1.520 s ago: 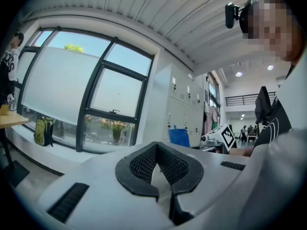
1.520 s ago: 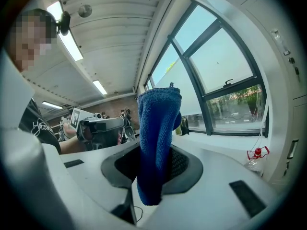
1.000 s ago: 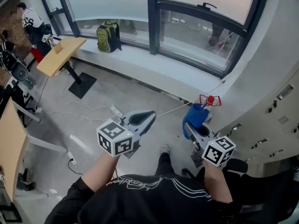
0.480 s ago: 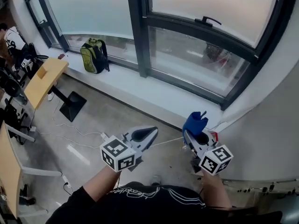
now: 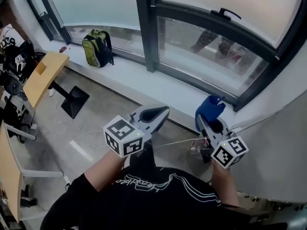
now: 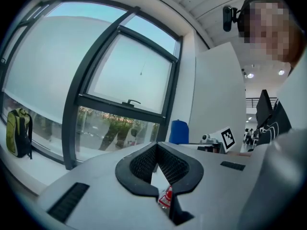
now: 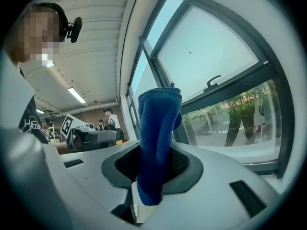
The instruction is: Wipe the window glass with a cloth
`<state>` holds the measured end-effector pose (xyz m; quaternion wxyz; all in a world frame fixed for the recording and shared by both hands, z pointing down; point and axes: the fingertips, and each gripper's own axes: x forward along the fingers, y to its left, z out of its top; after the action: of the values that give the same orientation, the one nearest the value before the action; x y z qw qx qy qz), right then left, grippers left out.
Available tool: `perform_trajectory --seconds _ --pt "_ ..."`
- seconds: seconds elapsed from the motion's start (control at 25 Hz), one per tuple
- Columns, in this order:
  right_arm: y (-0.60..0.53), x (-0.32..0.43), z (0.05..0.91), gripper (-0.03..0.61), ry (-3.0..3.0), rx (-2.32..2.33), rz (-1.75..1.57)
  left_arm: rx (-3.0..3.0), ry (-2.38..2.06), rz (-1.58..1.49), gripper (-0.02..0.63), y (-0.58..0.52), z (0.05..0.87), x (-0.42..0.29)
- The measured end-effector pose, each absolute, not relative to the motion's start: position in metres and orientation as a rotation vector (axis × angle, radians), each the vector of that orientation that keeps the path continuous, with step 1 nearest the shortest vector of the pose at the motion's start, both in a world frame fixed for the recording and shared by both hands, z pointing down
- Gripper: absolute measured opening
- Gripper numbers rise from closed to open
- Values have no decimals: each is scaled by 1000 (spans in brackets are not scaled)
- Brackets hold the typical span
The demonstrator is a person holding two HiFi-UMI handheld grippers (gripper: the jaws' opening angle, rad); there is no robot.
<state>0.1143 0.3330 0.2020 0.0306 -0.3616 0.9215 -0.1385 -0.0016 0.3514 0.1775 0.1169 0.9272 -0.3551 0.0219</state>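
- The blue cloth (image 7: 158, 128) looks like soft, light terry or microfibre. It should fold and drag easily, and it is in no danger of breaking.
- It is a deep, even blue with a fuzzy nap. It is bunched into a thick upright roll, and its top end flops slightly toward 1 o'clock in the right gripper view.
- The right gripper (image 5: 207, 124) is clamped on the lower end of the cloth, and most of the fabric stands free above the jaws. That hold seems sound, though a floppy free end may fold over when pressed, so a flat, firm push would likely spread it best.
- In the head view the cloth sits at about 4 o'clock, near the white sill (image 5: 144, 83) but well apart from the window glass (image 5: 206, 56), which runs from 12 to 2 o'clock.
- The left gripper (image 5: 154, 113), at about 6 o'clock, has its jaws drawn together with nothing between them.
- A window handle (image 5: 229, 14) sits on the frame above the pane, and a green backpack (image 5: 96, 47) rests on the sill at 10 o'clock.
- Wiping appears not yet begun.
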Motion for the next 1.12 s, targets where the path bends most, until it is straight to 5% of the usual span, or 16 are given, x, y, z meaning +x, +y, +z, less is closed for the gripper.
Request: perform_trajectory --seconds 0.28,0.8,1.12 --pt "226 75 236 92 2793 -1218 -496 2686 -1036 68 5 244 208 -57" --pt "-58 -116 239 92 2797 -1207 -455 2681 -1003 156 5 -48 236 -209" --pt "-156 -160 247 93 2866 -1280 -328 2630 -936 131 5 -120 249 -234"
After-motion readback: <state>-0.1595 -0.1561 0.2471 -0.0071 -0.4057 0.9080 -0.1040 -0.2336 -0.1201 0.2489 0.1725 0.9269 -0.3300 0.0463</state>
